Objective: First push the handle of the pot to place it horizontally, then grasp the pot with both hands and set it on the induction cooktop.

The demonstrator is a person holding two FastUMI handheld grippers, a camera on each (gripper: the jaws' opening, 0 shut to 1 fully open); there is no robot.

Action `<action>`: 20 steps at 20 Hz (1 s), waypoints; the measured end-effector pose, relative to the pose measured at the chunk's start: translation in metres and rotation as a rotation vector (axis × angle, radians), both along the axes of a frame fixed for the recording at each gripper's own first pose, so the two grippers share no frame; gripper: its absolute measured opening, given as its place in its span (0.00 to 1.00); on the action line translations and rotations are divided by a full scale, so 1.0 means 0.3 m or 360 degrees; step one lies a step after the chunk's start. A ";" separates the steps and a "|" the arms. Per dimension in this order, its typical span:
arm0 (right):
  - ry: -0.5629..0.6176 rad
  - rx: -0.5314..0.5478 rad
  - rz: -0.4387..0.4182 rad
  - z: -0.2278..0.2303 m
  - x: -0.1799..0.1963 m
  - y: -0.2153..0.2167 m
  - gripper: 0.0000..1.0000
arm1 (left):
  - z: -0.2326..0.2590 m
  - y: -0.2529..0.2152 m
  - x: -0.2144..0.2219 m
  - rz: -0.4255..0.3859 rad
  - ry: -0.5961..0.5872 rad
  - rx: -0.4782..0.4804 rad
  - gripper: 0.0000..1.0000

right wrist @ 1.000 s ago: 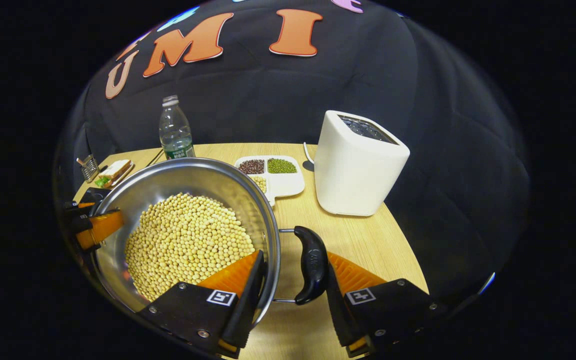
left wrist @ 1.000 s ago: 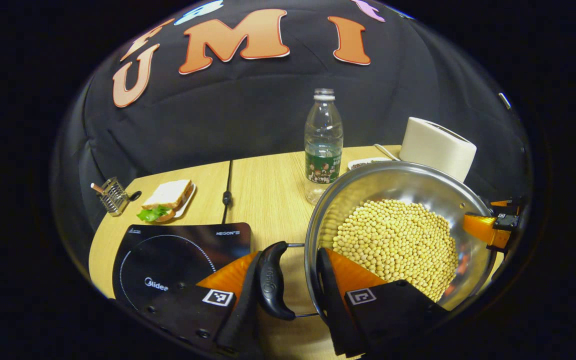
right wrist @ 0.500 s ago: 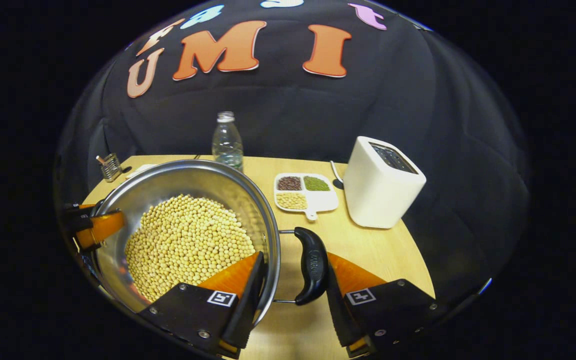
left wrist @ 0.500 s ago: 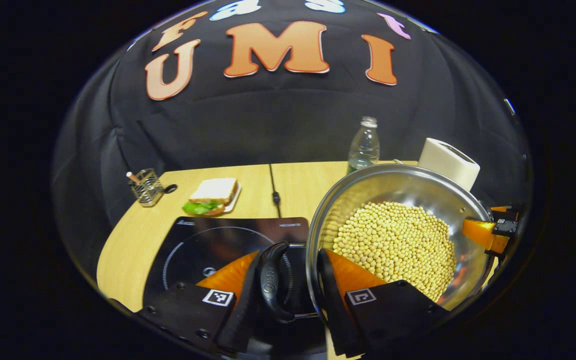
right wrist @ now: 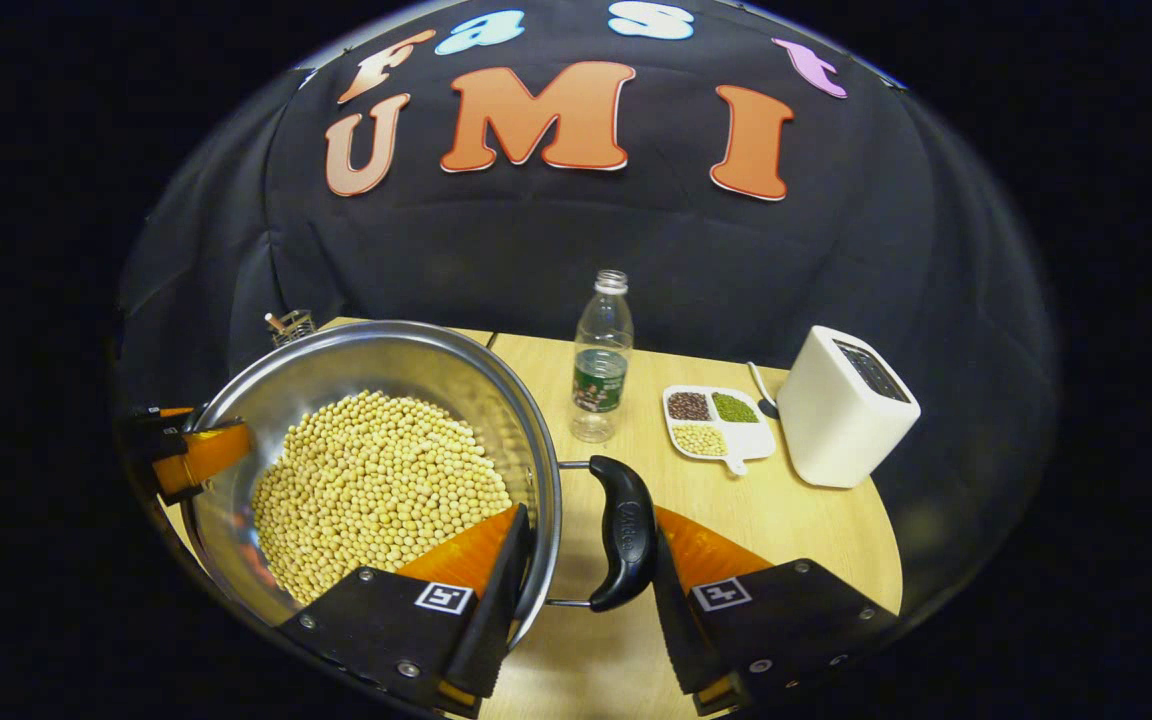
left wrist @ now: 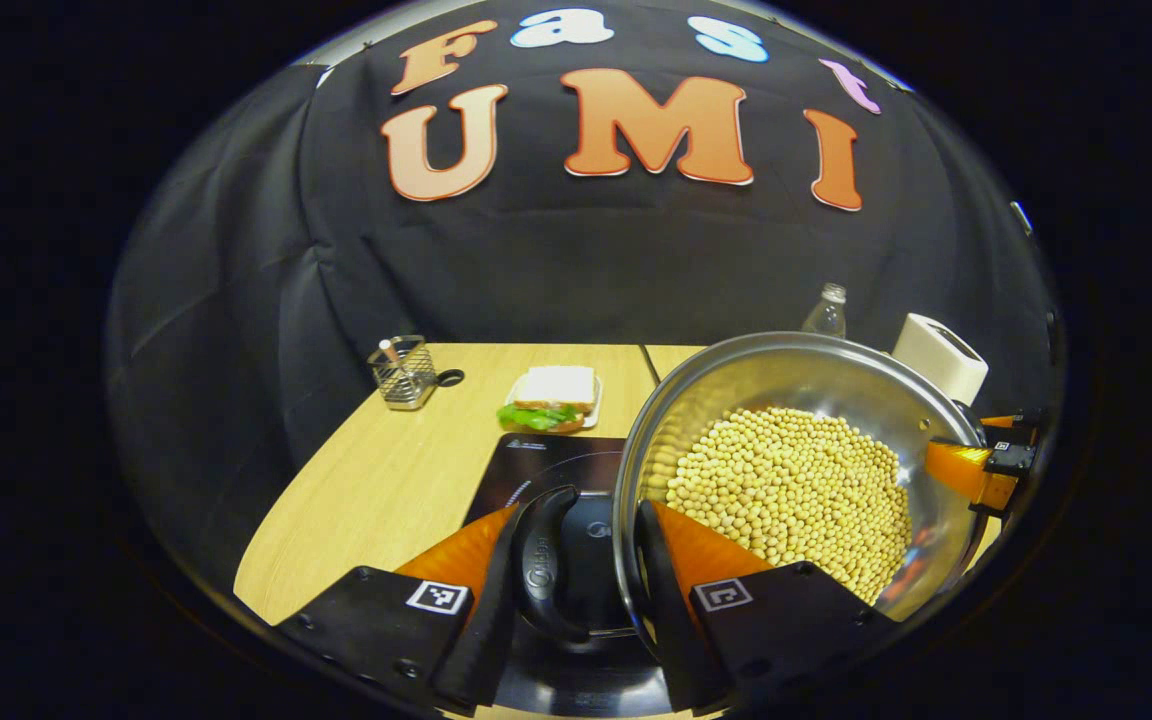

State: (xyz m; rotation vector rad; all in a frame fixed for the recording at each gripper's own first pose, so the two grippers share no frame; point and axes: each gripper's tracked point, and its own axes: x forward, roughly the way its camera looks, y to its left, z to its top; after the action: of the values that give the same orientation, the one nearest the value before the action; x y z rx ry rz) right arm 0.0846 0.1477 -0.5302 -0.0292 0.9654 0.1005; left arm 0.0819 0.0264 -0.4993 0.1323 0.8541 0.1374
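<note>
**Pot held at both handles, above the cooktop**

My left gripper pinches the pot's left handle and rim; below it I see the induction cooktop, with a sandwich behind. My right gripper pinches the right handle. Its view gives the table, bottle and bean tray instead.

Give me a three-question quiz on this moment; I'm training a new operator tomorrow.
1. True or false: the pot holds pale beans.
2. What lies under the pot handle in the left gripper view? A) sandwich B) induction cooktop C) toaster
3. Fill in: the bottle has no ____.

Key: 1 true; 2 B, the induction cooktop; 3 cap.
</note>
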 end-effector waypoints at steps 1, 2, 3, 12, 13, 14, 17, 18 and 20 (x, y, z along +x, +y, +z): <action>-0.0006 0.0005 0.0021 0.005 0.004 0.034 0.65 | 0.008 0.034 -0.007 0.0011 -0.0006 0.0016 0.67; -0.0006 0.0012 0.0037 0.009 0.008 0.059 0.65 | 0.014 0.065 -0.012 0.0025 -0.0011 0.0026 0.65; -0.0005 0.0020 0.0050 0.014 0.015 0.085 0.65 | 0.021 0.090 -0.016 0.0039 -0.0009 0.0032 0.65; -0.0028 0.0069 0.0120 0.042 0.075 0.270 0.65 | 0.088 0.269 -0.011 0.0117 -0.0030 0.0086 0.67; -0.0033 0.0072 0.0124 0.044 0.080 0.287 0.65 | 0.087 0.283 -0.004 0.0120 -0.0035 0.0092 0.68; -0.0032 0.0078 0.0125 0.042 0.082 0.300 0.65 | 0.091 0.299 -0.008 0.0129 -0.0039 0.0096 0.68; -0.0045 0.0034 0.0161 0.047 0.095 0.332 0.62 | 0.091 0.336 -0.005 0.0137 -0.0038 0.0109 0.68; -0.0080 0.0032 0.0163 0.052 0.111 0.342 0.66 | 0.091 0.348 0.002 0.0149 -0.0062 0.0096 0.67; -0.0064 0.0036 0.0163 0.018 0.116 0.373 0.65 | 0.074 0.359 0.002 0.0166 -0.0061 0.0086 0.68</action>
State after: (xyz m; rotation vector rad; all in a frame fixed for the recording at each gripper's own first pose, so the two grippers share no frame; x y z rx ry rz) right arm 0.1193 0.2596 -0.5247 -0.0593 0.9224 0.2043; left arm 0.0825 0.1341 -0.4771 0.1353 0.8198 0.2599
